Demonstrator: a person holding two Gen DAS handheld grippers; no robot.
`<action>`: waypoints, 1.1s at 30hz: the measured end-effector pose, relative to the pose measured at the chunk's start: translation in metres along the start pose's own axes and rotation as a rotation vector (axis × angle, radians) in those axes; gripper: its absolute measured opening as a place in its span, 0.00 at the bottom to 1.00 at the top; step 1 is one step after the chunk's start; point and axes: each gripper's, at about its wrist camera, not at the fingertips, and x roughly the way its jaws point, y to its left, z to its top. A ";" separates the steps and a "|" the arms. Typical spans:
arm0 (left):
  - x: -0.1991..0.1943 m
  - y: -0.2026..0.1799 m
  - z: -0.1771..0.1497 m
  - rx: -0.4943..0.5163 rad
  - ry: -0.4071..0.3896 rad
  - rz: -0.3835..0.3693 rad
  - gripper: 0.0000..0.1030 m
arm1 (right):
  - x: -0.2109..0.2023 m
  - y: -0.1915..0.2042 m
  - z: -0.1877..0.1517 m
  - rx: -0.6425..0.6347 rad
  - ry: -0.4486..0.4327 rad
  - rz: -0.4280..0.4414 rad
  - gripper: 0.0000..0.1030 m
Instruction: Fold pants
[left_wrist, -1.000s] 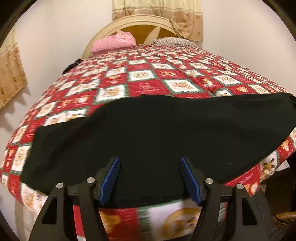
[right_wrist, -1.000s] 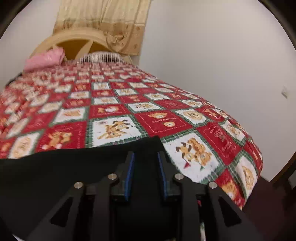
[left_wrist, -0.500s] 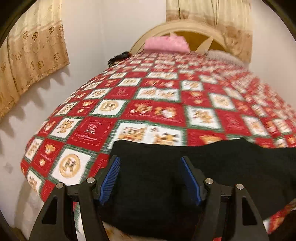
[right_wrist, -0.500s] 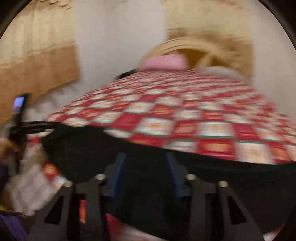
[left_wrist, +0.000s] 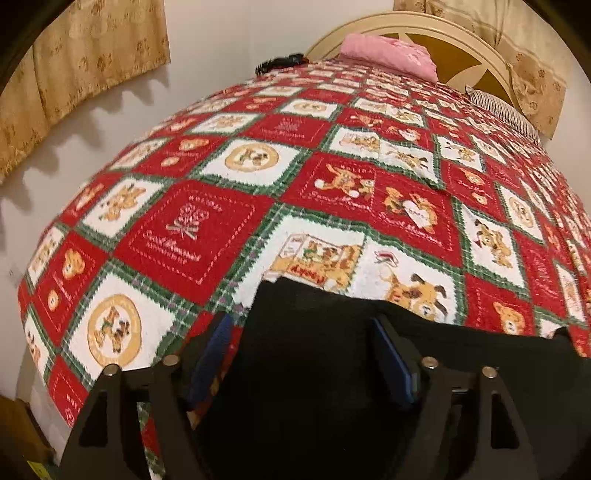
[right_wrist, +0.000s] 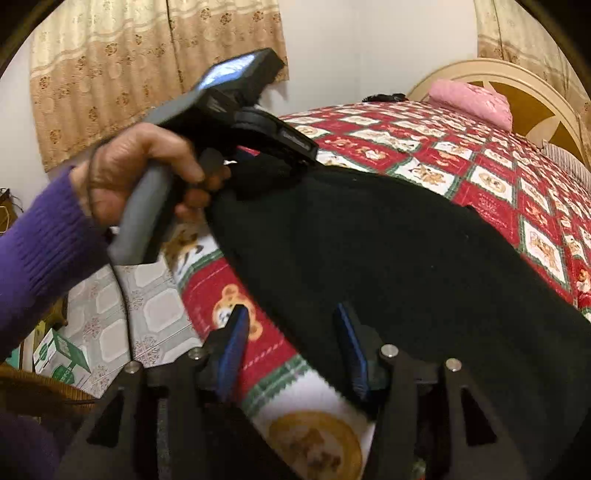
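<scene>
Both tools spread wide over black pants (left_wrist: 332, 369) on quilt (left_wrist: 229, 229).

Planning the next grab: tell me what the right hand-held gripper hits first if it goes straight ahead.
Probably the black pants: their near edge lies right ahead of the open right hand-held gripper, on the red bedspread. Depth is unclear; the bedspread may meet one finger first.
</scene>
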 end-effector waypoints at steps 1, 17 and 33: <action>0.001 0.001 0.000 -0.009 -0.006 0.004 0.82 | 0.001 0.000 -0.001 -0.003 -0.007 0.003 0.52; -0.075 -0.042 -0.059 0.160 -0.141 0.122 0.82 | -0.083 -0.075 -0.005 0.426 -0.309 -0.096 0.58; -0.099 -0.154 -0.083 0.331 -0.157 -0.025 0.82 | -0.233 -0.181 -0.071 0.497 -0.286 -0.693 0.70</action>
